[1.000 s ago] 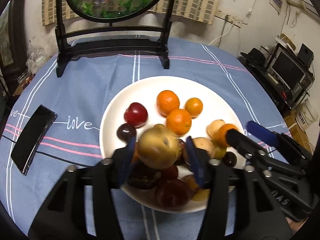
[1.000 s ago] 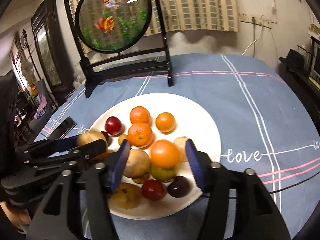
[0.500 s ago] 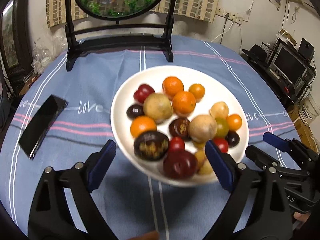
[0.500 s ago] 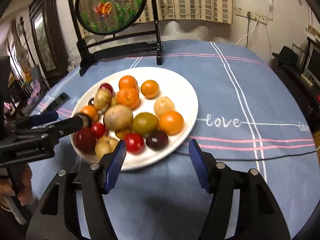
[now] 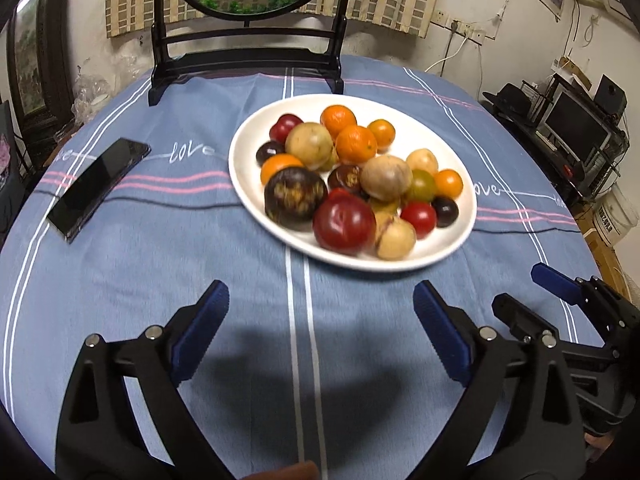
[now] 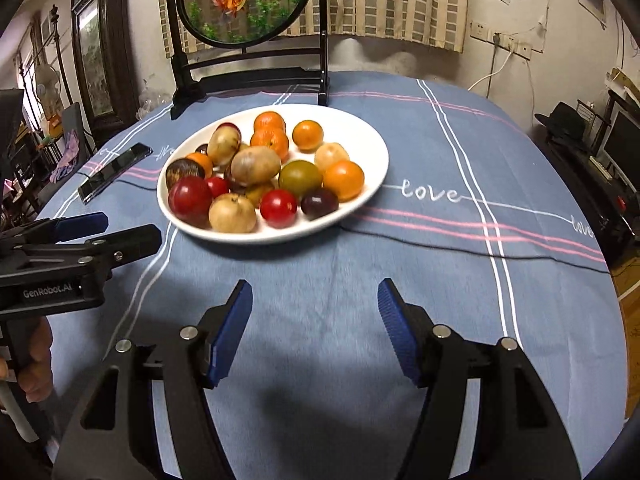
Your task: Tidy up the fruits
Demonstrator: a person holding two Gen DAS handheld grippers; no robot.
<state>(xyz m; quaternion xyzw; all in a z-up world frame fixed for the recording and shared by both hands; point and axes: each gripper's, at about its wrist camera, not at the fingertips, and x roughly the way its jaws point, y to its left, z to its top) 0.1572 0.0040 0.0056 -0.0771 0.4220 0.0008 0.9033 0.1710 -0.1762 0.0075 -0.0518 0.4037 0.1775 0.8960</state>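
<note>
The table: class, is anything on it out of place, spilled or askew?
No fruit has spilled; all of it sits piled on the white plate. The one stray is a dark phone, lying at an angle on the blue tablecloth beside the plate. Both grippers are open and empty.

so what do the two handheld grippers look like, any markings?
Both are matte black plastic frames with silver rivet pins at the joints. Left gripper and right gripper each carry two angled fingers faced with ribbed blue pads. In the right wrist view the left gripper's side reads "GenRobot.AI" in white. No cables visible on either.
</note>
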